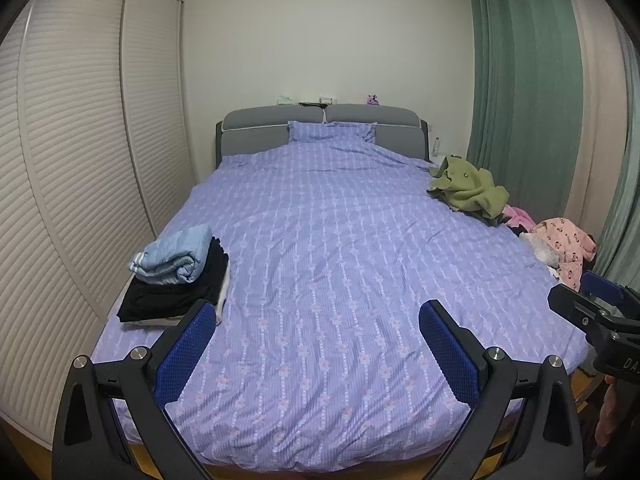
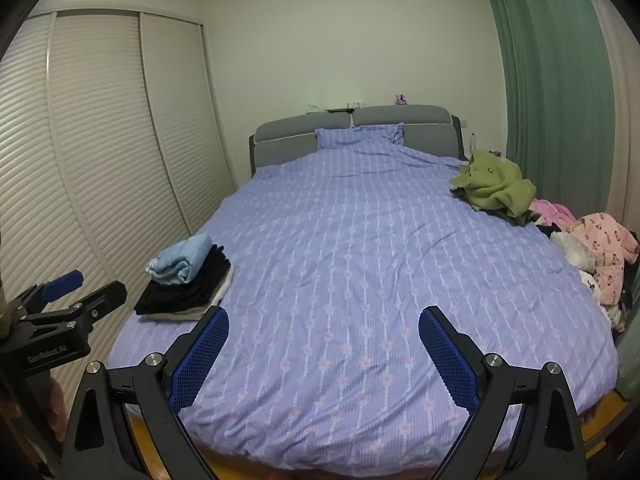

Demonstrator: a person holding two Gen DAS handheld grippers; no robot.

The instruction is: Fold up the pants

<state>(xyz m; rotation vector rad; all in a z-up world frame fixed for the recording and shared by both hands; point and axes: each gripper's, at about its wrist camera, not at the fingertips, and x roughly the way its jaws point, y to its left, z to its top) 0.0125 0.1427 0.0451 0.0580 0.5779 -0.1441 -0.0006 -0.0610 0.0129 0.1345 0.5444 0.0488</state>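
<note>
Partly cropped: unfolded clothes pile (image 2: 592, 256).

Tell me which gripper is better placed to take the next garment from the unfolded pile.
The right gripper, probably. The unfolded pile lies on the bed's right edge, its side; the left gripper sits nearer the folded stack. Both are open and empty.

Headboard items (image 1: 320, 99): too small to identify. Stack (image 2: 186, 286): lowest layers largely covered by upper ones. Clothes pile (image 2: 600, 256): runs past the bed's right side, lower part hidden. Hand (image 2: 56, 412): mostly cut off.
</note>
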